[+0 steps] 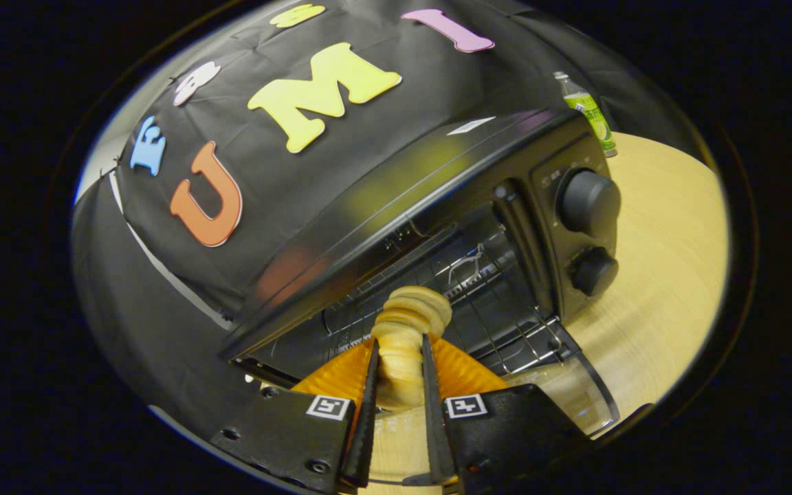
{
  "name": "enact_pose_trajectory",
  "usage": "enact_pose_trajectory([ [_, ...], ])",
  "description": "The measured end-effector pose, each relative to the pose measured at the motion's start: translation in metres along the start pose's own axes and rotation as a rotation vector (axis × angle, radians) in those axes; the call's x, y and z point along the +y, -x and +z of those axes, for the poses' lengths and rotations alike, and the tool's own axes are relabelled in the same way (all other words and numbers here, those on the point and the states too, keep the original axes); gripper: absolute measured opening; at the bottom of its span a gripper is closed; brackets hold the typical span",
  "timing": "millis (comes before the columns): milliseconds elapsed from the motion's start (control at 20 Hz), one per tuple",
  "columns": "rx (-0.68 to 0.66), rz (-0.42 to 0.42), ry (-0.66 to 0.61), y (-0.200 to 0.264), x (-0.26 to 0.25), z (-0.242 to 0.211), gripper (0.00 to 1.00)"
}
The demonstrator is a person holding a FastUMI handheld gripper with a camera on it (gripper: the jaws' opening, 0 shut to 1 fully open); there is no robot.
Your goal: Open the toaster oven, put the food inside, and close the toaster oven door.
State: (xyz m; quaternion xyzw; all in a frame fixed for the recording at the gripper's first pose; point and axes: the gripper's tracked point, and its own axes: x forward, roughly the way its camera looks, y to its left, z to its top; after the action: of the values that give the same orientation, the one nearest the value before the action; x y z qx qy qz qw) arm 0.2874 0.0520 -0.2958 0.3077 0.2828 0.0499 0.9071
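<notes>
The claw pinches a pale, ridged croissant-shaped piece of food between both fingers, holding it at the mouth of the open black toaster oven, apparently to reach its wire rack.

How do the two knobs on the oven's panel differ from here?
The upper knob looks larger than the lower knob. The upper knob sits beside the panel's printed markings; the lower one sits nearer the table. Both are round, black and on the oven panel, right of the open cavity. The gripper is shut on the food, just before the rack.
</notes>
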Motion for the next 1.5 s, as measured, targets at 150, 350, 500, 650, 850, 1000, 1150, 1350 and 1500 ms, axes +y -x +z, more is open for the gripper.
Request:
enact_pose_trajectory([
  [150,-0.008,0.008,0.005,-0.019,0.005,0.003,0.37],
  [350,0.002,0.03,0.039,-0.032,0.015,-0.002,0.5],
  [500,-0.025,0.026,0.083,-0.026,0.018,0.0,0.78],
  [650,-0.041,0.011,0.156,-0.003,0.017,-0.001,1.0],
  [850,-0.057,0.015,0.247,0.047,0.02,-0.008,1.0],
  [1000,-0.105,0.038,0.29,0.102,0.029,-0.001,1.0],
  [1150,-0.125,0.05,0.395,0.161,0.035,-0.005,1.0],
  [1350,-0.116,0.039,0.528,0.208,0.021,-0.025,1.0],
  [1500,-0.086,0.02,0.58,0.211,0.005,-0.053,1.0],
])
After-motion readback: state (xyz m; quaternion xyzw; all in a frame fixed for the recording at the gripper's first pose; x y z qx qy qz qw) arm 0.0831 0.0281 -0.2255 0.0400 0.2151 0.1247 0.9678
